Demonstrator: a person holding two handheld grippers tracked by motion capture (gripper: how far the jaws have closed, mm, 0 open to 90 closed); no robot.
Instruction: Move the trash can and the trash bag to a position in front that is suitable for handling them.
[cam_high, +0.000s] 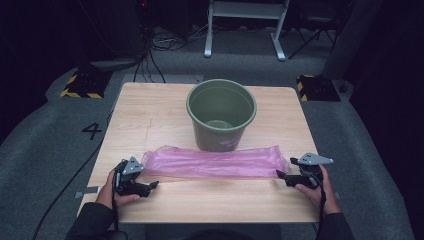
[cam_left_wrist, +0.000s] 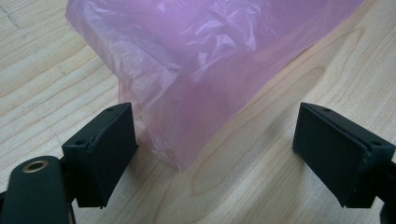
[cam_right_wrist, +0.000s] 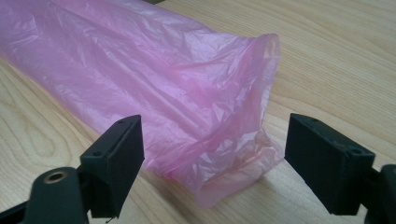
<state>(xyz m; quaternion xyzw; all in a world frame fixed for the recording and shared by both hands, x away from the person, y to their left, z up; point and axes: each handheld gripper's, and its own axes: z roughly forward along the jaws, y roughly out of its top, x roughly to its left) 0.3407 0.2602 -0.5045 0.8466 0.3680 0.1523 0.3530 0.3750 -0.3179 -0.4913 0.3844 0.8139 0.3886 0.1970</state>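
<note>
A long, crumpled pink plastic bag (cam_high: 215, 162) lies flat across the wooden table (cam_high: 150, 115), in front of a green bucket (cam_high: 221, 112) that stands upright. My left gripper (cam_high: 150, 186) rests just off the bag's left end. In the left gripper view, the left gripper (cam_left_wrist: 217, 133) is open, with a corner of the pink bag (cam_left_wrist: 196, 79) reaching in between the jaws without touching either pad. My right gripper (cam_high: 285, 170) sits at the bag's right end. In the right gripper view, the right gripper (cam_right_wrist: 219, 144) is open around the end of the pink bag (cam_right_wrist: 187, 93), pads apart from it.
A dark number 4 (cam_high: 92, 131) is marked on the grey floor left of the table. Behind the table lie cables (cam_high: 150, 55), a white metal frame (cam_high: 245, 25), and yellow-and-black striped blocks (cam_high: 82, 85) at both far corners.
</note>
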